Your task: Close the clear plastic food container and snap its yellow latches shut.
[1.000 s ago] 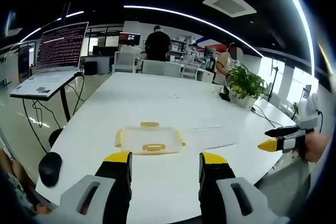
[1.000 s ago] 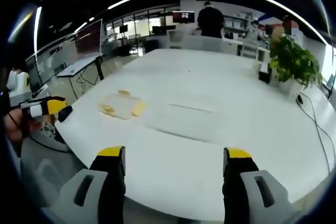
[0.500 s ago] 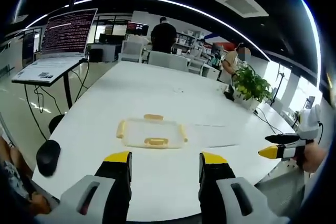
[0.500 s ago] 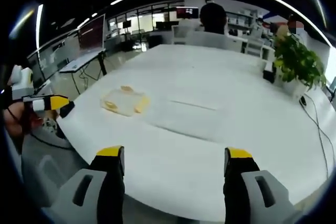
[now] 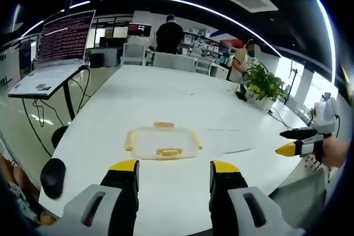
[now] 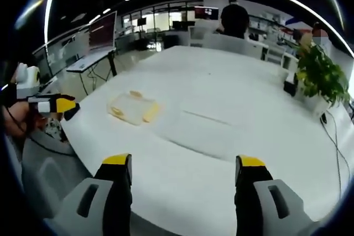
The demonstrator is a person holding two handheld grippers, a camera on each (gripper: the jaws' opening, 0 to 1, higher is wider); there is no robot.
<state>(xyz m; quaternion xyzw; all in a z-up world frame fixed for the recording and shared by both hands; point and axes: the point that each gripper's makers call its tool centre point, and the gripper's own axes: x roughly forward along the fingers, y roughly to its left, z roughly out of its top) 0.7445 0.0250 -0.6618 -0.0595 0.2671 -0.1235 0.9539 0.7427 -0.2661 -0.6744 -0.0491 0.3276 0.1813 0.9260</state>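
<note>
Clear plastic food container [image 5: 162,141] is seen lying flat on the white table [image 5: 166,92], lid apparently seated, with yellow latches [image 5: 169,152] turned out along its edges; whether any is snapped cannot be told at this range. In the left gripper view it sits just ahead of the left gripper [image 5: 172,168], whose jaws are spread wide and empty. Against the frames of a second ago, the container is framed slightly nearer and better centred, which is read as camera approach, not object motion. The right gripper [image 6: 183,164] is likewise spread and empty, with the container [image 6: 133,108] well apart to its left. No contact has been made; latching is judged not yet begun.
</note>
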